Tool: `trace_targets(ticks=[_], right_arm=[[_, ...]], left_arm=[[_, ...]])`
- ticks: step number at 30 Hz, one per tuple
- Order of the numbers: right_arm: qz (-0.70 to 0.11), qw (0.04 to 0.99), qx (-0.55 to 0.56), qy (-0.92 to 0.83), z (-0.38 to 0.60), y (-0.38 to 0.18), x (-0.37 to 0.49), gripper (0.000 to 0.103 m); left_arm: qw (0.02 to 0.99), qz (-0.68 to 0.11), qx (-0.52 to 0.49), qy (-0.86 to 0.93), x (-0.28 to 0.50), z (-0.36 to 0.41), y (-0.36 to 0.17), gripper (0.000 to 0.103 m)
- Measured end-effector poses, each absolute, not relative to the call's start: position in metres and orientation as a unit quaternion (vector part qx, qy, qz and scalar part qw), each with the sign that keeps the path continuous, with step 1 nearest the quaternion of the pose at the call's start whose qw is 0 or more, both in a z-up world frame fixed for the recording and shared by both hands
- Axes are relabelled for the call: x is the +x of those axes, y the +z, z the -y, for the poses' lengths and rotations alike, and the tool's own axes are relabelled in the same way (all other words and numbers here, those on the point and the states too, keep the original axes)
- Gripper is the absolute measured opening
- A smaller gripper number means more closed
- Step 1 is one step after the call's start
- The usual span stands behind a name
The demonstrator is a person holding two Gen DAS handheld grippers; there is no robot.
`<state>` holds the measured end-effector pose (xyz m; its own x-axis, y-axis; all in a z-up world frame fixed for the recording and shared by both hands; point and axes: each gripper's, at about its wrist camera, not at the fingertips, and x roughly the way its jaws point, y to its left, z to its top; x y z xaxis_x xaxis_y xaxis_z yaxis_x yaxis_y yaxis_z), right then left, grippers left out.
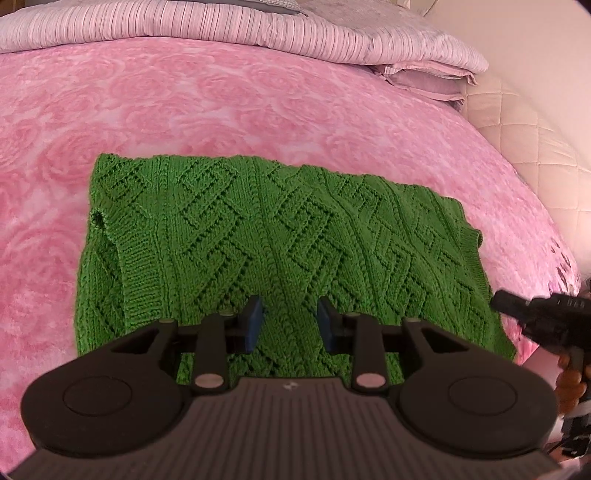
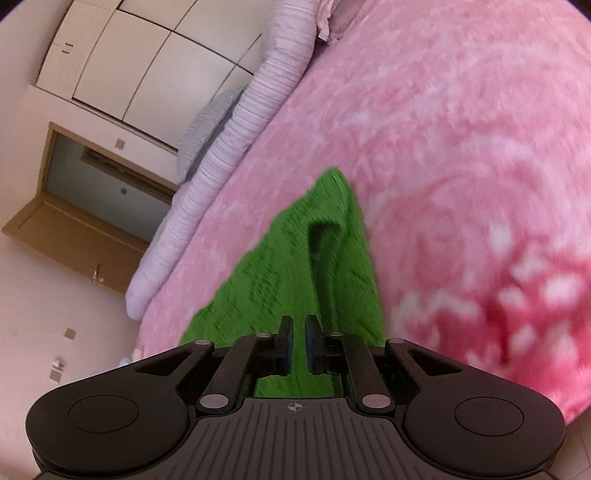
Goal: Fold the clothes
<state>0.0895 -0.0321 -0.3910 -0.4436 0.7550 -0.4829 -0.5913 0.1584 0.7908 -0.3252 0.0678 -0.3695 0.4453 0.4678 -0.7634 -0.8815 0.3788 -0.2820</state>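
A green cable-knit sweater (image 1: 266, 240) lies flat and folded on the pink bedspread (image 1: 221, 103). My left gripper (image 1: 290, 317) is open and empty, just above the sweater's near edge. My right gripper (image 1: 517, 310) shows at the right of the left wrist view, by the sweater's right edge. In the right wrist view the right gripper (image 2: 298, 332) has a narrow gap between its fingers, over the sweater's edge (image 2: 295, 266); the view is blurred and I cannot tell whether it pinches cloth.
A folded pink striped quilt (image 1: 221, 26) lies along the far side of the bed, with pillows (image 1: 432, 77) and a quilted headboard (image 1: 535, 147) at the right. A wardrobe (image 2: 122, 59) and an open door (image 2: 85, 206) stand beyond the bed.
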Motion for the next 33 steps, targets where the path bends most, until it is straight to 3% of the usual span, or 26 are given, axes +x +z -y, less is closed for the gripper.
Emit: trace_targets(ticks=[4,8,13,15,16,17,24,29,33], right_arm=[[-0.555,0.512,0.091,0.649,0.041,-0.396,0.093,0.014],[-0.548,0.516,0.088,0.652,0.050,-0.396,0.094,0.027],[-0.553,0.494,0.076,0.667,0.057,-0.399,0.090,0.028],[-0.555,0.485,0.080,0.671,0.057,-0.402,0.089,0.025],[-0.553,0.491,0.075,0.668,0.057,-0.401,0.087,0.004],[-0.551,0.496,0.066,0.668,0.056,-0.400,0.086,0.002],[-0.537,0.572,-0.010,0.620,0.078,-0.392,0.079,0.000],[-0.527,0.568,-0.033,0.631,0.072,-0.384,0.076,0.004],[-0.425,0.625,-0.064,0.652,0.050,-0.347,0.075,0.007]], left_arm=[[0.773,-0.296,-0.352,0.436,-0.331,-0.062,-0.368,0.028],[0.770,-0.294,-0.355,0.441,-0.336,-0.059,-0.367,0.028],[0.769,-0.297,-0.353,0.443,-0.339,-0.058,-0.366,0.028],[0.769,-0.299,-0.349,0.444,-0.339,-0.057,-0.367,0.028],[0.769,-0.301,-0.348,0.445,-0.339,-0.057,-0.367,0.028],[0.769,-0.302,-0.346,0.445,-0.339,-0.057,-0.367,0.028],[0.769,-0.310,-0.336,0.448,-0.340,-0.056,-0.367,0.028],[0.769,-0.316,-0.328,0.449,-0.340,-0.055,-0.367,0.028],[0.770,-0.310,-0.325,0.454,-0.344,-0.060,-0.362,0.028]])
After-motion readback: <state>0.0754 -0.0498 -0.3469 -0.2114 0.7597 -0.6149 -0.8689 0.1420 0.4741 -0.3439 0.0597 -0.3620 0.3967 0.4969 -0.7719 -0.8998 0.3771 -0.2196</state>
